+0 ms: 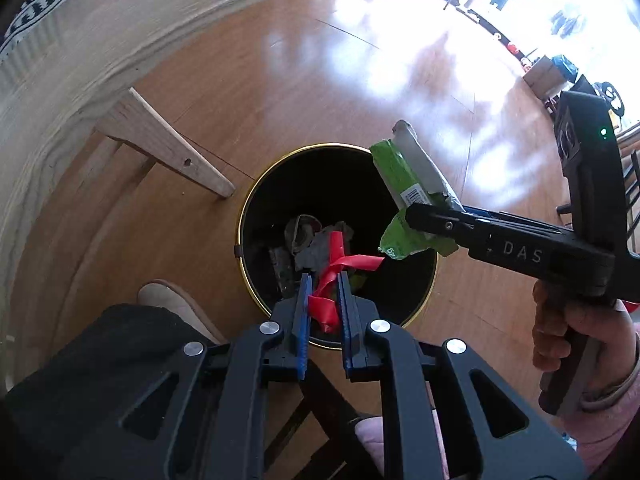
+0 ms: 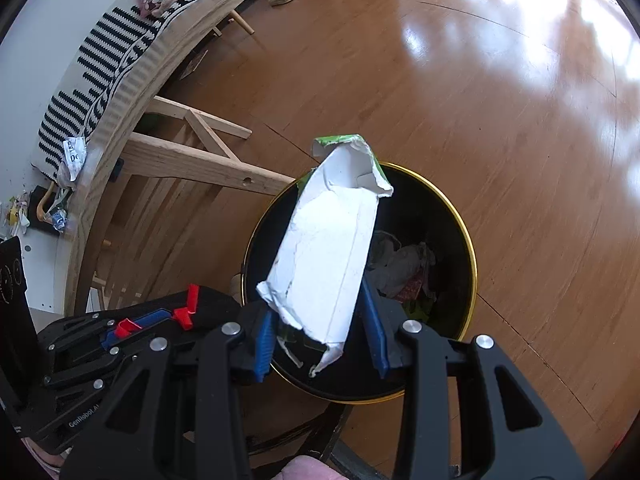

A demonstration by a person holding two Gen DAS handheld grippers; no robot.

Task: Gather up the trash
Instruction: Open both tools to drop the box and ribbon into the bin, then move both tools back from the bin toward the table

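Left wrist view first, sweeping across: wooden bench (image 1: pixel 168 140) at the left, then the bin (image 1: pixel 248 216), black with a gold rim, standing on the floor (image 1: pixel 280 80) with crumpled scraps already lying at its bottom. Right over its mouth sits the left gripper (image 1: pixel 324 284), jaws pinched tight on a red ribbon (image 1: pixel 336 268), whose loose tail curls out above the opening. Further right comes the right gripper (image 1: pixel 416 212), reaching in from the side with a torn green wrapper (image 1: pixel 404 176) clamped in its jaws, the wrapper hanging above the bin's far edge, and a hand (image 1: pixel 560 332) on the handle. Over to the right wrist view, same order: bench (image 2: pixel 192 160), the left gripper's body low at the left with ribbon (image 2: pixel 188 304) poking out, then the wrapper (image 2: pixel 332 248), white inside facing up, gripped near its lower end by the right gripper (image 2: pixel 324 340) and lying across the bin (image 2: pixel 472 264). Both pieces look poised for the drop, so this reads as the delivery step. Next call: part each pair of jaws over the opening; the wrapper's upper end overhangs the rim, so nudging it toward the middle first would probably keep it off the floor.
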